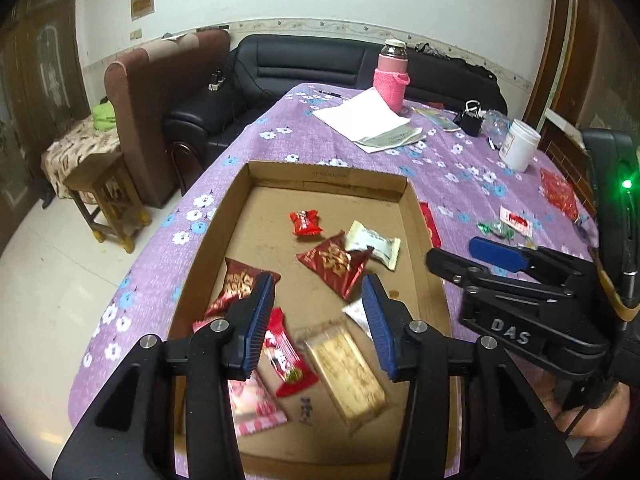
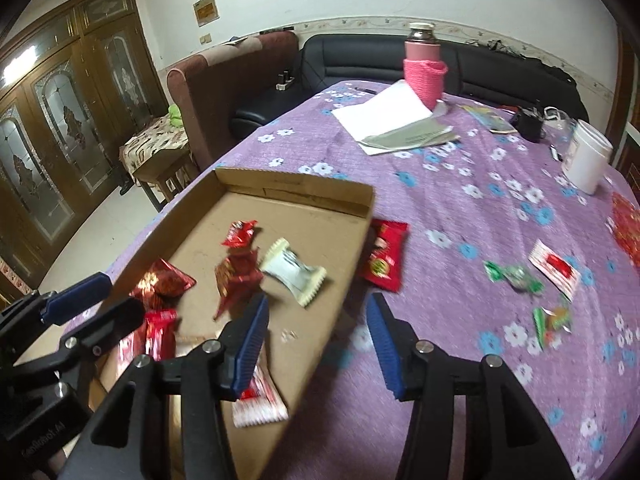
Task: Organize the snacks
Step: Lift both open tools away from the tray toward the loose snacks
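Note:
A shallow cardboard box (image 1: 328, 178) on the purple flowered tablecloth holds several snack packets, among them a dark red foil packet (image 1: 334, 266), a white packet (image 1: 372, 244) and a tan biscuit packet (image 1: 348, 372). My left gripper (image 1: 318, 320) hangs open above the near packets, its pads touching nothing. My right gripper (image 2: 318, 344) is open over the box's right wall (image 2: 344, 280), also holding nothing. Loose on the cloth lie a red packet (image 2: 384, 256) against the box, green candies (image 2: 514, 274) and a red-and-white packet (image 2: 554, 268).
At the table's far end are a flask in a pink sleeve (image 2: 424, 68), white papers (image 2: 384, 116), a white jar (image 2: 586, 158) and a black clip (image 1: 472, 116). A red bag (image 2: 628, 228) lies at the right edge. A black sofa and a brown armchair stand beyond.

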A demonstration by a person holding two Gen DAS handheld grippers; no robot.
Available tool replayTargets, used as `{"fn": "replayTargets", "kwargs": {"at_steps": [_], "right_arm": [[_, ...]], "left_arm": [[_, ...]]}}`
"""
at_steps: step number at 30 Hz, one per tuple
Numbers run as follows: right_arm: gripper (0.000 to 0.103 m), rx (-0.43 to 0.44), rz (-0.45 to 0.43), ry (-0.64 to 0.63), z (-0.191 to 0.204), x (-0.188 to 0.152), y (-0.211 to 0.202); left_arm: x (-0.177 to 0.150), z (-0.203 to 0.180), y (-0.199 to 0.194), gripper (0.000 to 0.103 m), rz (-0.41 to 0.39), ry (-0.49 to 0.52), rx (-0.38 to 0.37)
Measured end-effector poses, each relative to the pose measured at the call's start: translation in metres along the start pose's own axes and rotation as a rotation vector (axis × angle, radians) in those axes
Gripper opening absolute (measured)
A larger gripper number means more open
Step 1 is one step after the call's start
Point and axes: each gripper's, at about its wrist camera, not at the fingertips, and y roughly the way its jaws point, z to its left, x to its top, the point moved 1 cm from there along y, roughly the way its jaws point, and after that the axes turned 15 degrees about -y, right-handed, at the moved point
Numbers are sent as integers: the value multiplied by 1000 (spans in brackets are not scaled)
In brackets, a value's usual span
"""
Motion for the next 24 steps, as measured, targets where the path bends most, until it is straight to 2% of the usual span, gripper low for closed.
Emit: {"fn": "replayTargets", "kwargs": {"at_steps": [7,24], "right_arm": [[57,-7,-5,75,-29,-29,-19],[61,-45,-28,187,-78,-79,-54]], "left_arm": [[-14,-16,-11,46,6,38,30],[-34,-58,-32,46,-7,125,32]]}}
